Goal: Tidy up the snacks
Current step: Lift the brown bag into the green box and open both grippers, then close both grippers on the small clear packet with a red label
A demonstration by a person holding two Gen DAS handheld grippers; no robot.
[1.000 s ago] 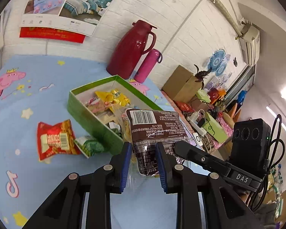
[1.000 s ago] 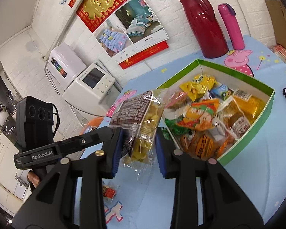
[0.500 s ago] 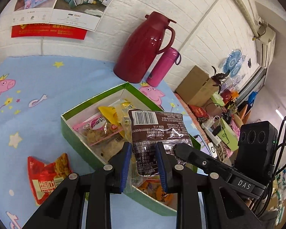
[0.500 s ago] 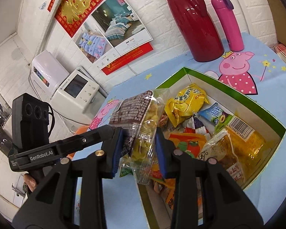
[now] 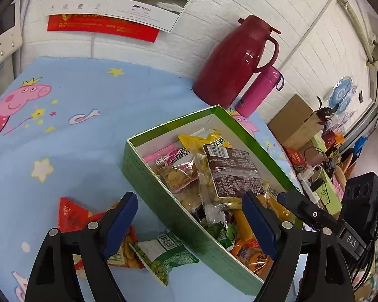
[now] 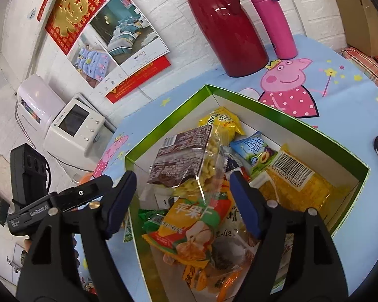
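Two loose packets lie on the blue cartoon-print surface (image 5: pixel 70 151) outside the box: a red snack packet (image 5: pixel 70 216) at the left and a green pea packet (image 5: pixel 161 254) beside it, close against the box's near wall. The left gripper (image 5: pixel 189 216) hangs over them with its jaws wide apart, holding nothing. To the right, the green cardboard box (image 5: pixel 163 196) is packed with snacks. A brown-and-clear packet of yellow puffs (image 6: pixel 186 161) lies on top of the pile, over a pink-labelled cracker bag (image 5: pixel 179 173) and a yellow packet (image 6: pixel 221 120). An orange apple-chip packet (image 6: pixel 191 226), a blue plum packet (image 6: pixel 257 151) and a yellow barcoded bag (image 6: pixel 297 178) fill the rest. The right gripper (image 6: pixel 184 196) hovers above the box, jaws spread, free of the puffs. Behind stand a dark red thermos jug (image 6: pixel 224 25) and a pink bottle (image 6: pixel 274 22).
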